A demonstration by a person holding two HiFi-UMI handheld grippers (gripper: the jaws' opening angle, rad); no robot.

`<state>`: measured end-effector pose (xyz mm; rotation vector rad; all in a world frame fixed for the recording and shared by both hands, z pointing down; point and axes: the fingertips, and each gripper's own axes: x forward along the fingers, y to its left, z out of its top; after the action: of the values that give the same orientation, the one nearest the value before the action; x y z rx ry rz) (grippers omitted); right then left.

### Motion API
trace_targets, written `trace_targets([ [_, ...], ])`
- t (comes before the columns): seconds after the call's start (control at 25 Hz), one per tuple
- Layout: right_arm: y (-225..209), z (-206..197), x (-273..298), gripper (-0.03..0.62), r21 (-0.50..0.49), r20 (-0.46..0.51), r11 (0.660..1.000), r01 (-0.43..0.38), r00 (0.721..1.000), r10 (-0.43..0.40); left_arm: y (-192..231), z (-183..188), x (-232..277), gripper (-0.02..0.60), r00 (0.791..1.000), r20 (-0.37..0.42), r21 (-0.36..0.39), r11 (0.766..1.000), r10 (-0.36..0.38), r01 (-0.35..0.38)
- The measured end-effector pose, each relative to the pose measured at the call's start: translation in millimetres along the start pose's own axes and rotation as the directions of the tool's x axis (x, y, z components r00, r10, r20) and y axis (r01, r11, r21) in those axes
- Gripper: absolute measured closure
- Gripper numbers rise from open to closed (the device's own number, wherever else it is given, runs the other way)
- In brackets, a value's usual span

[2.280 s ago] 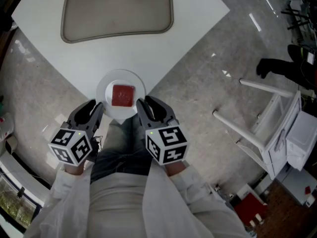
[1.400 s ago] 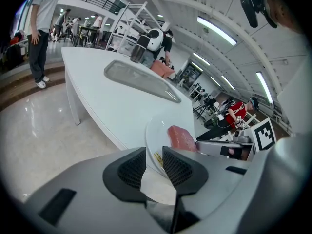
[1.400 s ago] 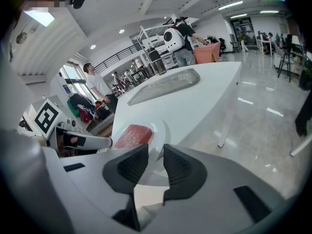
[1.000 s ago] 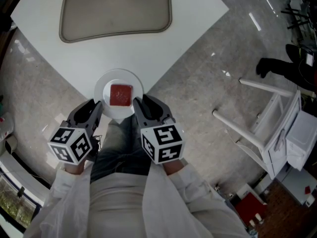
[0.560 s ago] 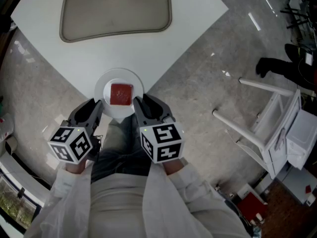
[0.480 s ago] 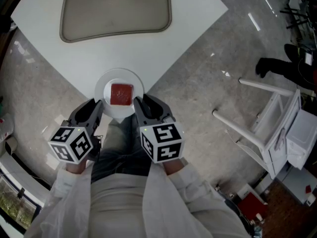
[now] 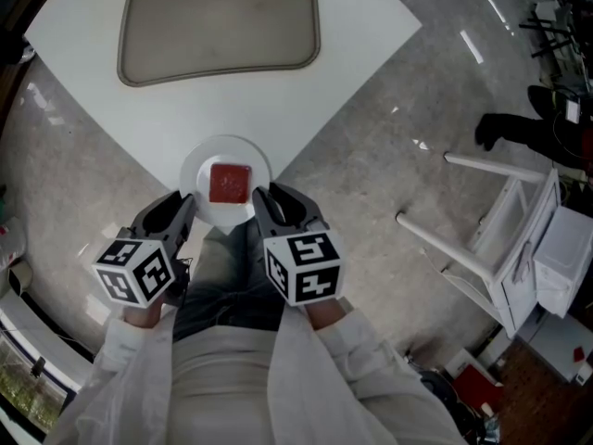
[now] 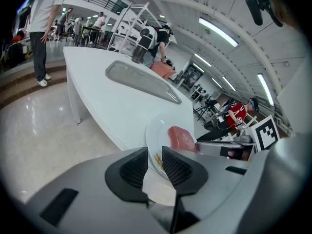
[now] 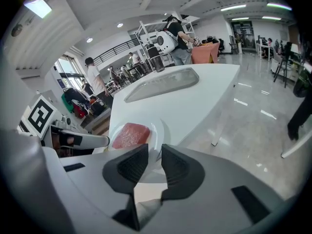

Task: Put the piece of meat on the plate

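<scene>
A red square piece of meat [image 7: 230, 183] lies in the middle of a round white plate [image 7: 199, 170], which sits at the near corner of the white table [image 7: 361, 26]. My left gripper [image 7: 179, 208] hovers at the plate's near left edge and my right gripper [image 7: 266, 199] at its near right edge. Both are shut and hold nothing. The left gripper view has the meat [image 8: 181, 138] on the plate [image 8: 156, 128] just beyond the left gripper [image 8: 155, 155]. From the right gripper [image 9: 155, 152], the meat [image 9: 130, 134] and plate [image 9: 160, 129] lie ahead to the left.
A large grey tray [image 7: 220, 21] lies further back on the table. A white folded rack [image 7: 496, 239] lies on the floor at right. The wearer's legs [image 7: 222, 276] are below the plate. People stand beyond the table [image 8: 41, 28].
Both grippers stay shut beside the plate; the right one has drifted slightly left. The meat rests unmoved on the plate. The head view has shifted a little.
</scene>
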<state>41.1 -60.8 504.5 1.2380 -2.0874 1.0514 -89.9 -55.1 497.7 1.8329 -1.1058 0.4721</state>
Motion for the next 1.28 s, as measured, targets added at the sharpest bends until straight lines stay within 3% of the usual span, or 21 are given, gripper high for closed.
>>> trace_targets([
  [0.92,11.9,37.1,1.1,0.508,0.018,0.035,0.998,0.056,0.998,-0.057,3.5,41.1,-9.3,0.489,0.997,0.024,0.041,0.996,-0.075,0.074],
  [1.28,3.5,69.3,16.3,0.508,0.007,0.048,0.999,0.04,0.998,-0.04,5.8,78.9,2.6,0.489,0.996,0.073,0.048,0.998,-0.054,0.051],
])
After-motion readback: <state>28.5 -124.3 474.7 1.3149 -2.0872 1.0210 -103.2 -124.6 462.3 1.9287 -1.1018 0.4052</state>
